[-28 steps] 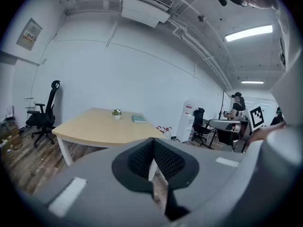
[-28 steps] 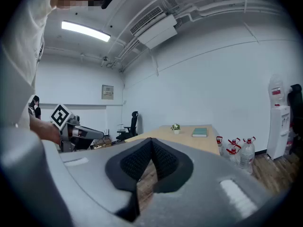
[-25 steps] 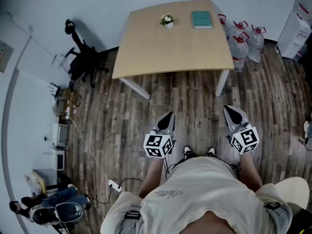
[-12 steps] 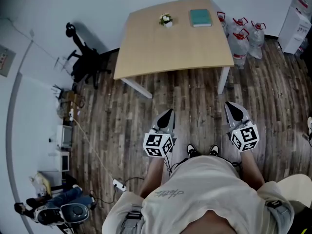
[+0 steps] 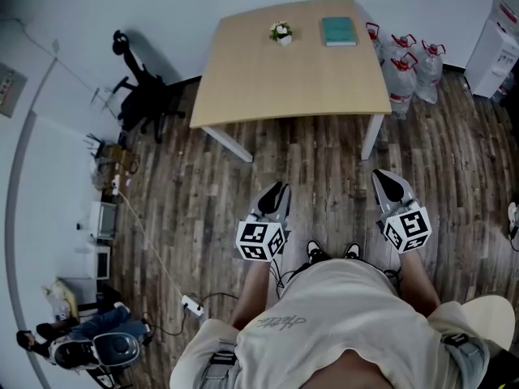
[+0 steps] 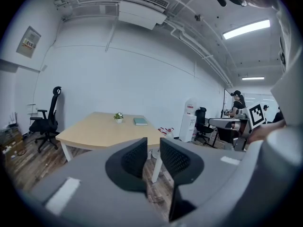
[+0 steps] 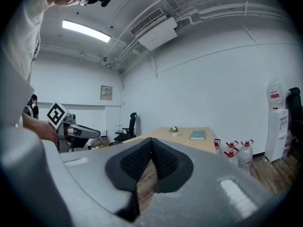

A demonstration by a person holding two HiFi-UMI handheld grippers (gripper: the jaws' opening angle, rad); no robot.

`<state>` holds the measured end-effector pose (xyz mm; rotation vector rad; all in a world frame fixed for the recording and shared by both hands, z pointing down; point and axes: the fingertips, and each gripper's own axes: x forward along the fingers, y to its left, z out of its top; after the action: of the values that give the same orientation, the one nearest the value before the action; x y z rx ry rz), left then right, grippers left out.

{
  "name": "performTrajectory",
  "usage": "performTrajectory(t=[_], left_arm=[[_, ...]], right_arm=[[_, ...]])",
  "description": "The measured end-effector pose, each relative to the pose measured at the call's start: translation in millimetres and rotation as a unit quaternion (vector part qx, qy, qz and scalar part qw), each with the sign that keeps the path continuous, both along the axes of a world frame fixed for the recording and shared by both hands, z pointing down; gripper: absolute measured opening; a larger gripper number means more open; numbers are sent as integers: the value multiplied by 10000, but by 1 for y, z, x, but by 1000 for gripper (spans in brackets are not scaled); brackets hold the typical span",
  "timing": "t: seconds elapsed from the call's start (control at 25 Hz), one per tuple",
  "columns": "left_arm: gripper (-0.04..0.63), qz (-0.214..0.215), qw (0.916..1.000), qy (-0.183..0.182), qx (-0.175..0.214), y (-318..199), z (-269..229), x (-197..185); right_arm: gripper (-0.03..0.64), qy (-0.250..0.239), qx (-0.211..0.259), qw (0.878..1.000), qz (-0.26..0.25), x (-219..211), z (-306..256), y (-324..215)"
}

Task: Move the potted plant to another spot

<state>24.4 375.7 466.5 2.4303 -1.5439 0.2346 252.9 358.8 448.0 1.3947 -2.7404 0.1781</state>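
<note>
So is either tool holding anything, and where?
Nothing held: left tool, jaws opening, empty; right tool shut, empty. Potted plant stands on the table.

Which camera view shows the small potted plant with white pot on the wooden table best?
The head view: the small green plant in a white pot shows from above, unblocked, near the far edge of the light wooden table. Both gripper views show it side-on, far away and very small.

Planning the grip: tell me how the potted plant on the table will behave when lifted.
Probably light: the potted plant looks tiny beside the book. Likely top-heavy, leaves spreading wider than the pot, so it may tip if pushed. Pot looks stiff; leaves should bend.
</note>
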Motion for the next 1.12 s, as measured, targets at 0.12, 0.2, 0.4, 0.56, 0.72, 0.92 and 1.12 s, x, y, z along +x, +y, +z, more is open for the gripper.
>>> performTrajectory(t=[0.12, 0.2, 0.4, 0.56, 0.72, 0.92, 1.12], left_arm=[[275, 37, 9996, -274, 54, -1, 2, 1], [327, 50, 9988, -464, 126, -2, 0, 2], [421, 18, 9987, -429, 286, -6, -6, -2], [483, -12, 9988, -284, 394, -9, -10, -11], [465, -65, 9990, -200, 386, -13, -10, -24], [449, -50, 9990, -163, 404, -25, -11, -40], [434, 46, 9990, -131, 414, -34, -9, -56]], right_arm=[[3, -122, -77, 9999, -19, -1, 1, -1], [2, -238, -140, 9996, -10, -1, 0, -3], [2, -313, -239, 9992, 9, -4, 3, -5], [2, -281, -249, 9993, 5, -9, 4, -5], [3, -236, -217, 9995, 9, -18, -2, -8], [3, -189, -173, 9996, 77, -28, -7, -14], [3, -133, -166, 9997, 139, -46, -5, -20]])
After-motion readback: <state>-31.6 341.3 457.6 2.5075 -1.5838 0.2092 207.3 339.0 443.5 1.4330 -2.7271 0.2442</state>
